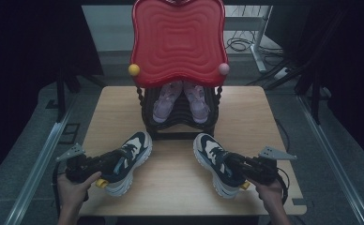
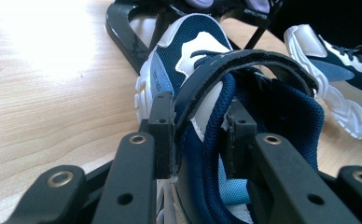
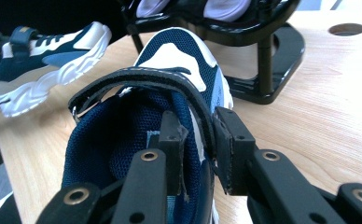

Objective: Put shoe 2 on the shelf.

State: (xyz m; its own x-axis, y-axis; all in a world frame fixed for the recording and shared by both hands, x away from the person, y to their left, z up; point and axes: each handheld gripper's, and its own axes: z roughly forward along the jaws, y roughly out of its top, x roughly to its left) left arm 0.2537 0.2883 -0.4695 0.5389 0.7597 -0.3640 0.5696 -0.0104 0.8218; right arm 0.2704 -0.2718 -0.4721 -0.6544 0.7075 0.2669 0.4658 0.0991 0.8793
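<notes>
I've got both grippers' fingers clamped on each sneaker's collar, left sneaker and right sneaker, probably to lift toward the rack.

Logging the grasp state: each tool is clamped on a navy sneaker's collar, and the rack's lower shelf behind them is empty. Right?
Not quite. In the high view the lower shelf holds a pair of pink shoes. The left tool and right tool do clamp the left sneaker and right sneaker.

Left sneaker and right sneaker, lower frame: navy mesh, white panels, light-blue patches, white soles; upper-centre chair: glossy red with rippled grooves, one yellow knob, one pink; beneath it, lilac shoes; desk pale wood grain; tongs black.
</notes>
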